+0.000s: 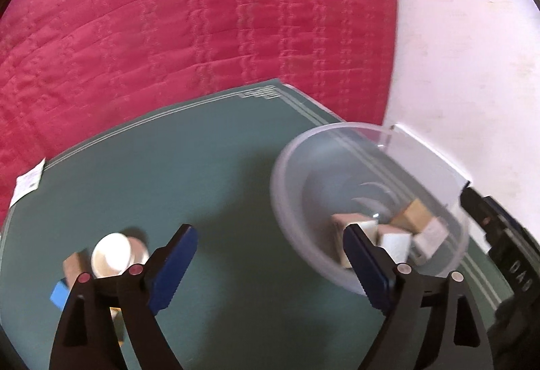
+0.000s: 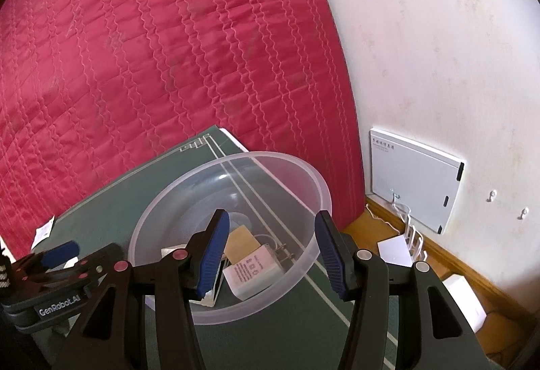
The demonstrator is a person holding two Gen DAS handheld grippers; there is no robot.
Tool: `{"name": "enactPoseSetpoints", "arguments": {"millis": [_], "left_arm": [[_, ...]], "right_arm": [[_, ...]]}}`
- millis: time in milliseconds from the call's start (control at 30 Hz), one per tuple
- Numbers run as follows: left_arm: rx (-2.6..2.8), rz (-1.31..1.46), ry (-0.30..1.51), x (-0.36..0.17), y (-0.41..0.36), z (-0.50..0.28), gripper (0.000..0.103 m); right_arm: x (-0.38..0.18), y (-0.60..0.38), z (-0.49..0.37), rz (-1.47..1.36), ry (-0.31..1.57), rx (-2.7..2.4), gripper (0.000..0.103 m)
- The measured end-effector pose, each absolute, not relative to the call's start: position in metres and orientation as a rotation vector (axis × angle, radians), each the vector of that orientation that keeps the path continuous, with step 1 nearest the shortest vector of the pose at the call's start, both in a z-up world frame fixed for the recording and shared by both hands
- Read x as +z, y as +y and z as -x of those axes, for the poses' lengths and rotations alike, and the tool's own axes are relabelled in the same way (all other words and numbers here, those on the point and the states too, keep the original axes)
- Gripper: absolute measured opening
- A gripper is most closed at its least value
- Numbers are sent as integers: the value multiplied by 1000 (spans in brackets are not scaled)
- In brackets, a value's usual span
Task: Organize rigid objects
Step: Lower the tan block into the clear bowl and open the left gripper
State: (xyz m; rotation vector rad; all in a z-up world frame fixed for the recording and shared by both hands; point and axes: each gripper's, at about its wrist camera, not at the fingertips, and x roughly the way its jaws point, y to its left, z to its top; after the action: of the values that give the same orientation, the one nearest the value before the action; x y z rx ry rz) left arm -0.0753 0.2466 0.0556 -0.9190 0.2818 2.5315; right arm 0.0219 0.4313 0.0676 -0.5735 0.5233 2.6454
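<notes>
Both claws released, empty: left claw (image 1: 270,265) over mid-mat, right claw (image 2: 271,248) above the clear bowl (image 2: 141,235) at the green mat's (image 1: 202,167) right edge. Bowl holds charger (image 2: 253,272) and boxes; white cup (image 1: 111,255) and blocks sit near the left edge. Risk: the light bowl likely slides or tips if a claw clips its rim.

Bare mat (image 1: 209,174) left of bowl (image 1: 287,201), seemingly.

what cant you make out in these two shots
- Left wrist view: boxes in the bowl are motion-blurred, partly behind a left claw finger.
- Left wrist view: blue block beside the cup, mostly hidden by the claw.
- Right wrist view: charger label too small.
</notes>
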Motion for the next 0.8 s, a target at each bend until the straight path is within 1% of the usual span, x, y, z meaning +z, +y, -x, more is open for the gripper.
{"name": "enactPoseSetpoints", "arguments": {"millis": [467, 800], "left_arm": [[2620, 966, 253, 53, 204, 67, 97], [2731, 979, 192, 56, 150, 60, 98]], "right_arm": [[67, 429, -22, 578, 515, 2644, 54], [64, 428, -24, 581, 507, 2636, 54]]}}
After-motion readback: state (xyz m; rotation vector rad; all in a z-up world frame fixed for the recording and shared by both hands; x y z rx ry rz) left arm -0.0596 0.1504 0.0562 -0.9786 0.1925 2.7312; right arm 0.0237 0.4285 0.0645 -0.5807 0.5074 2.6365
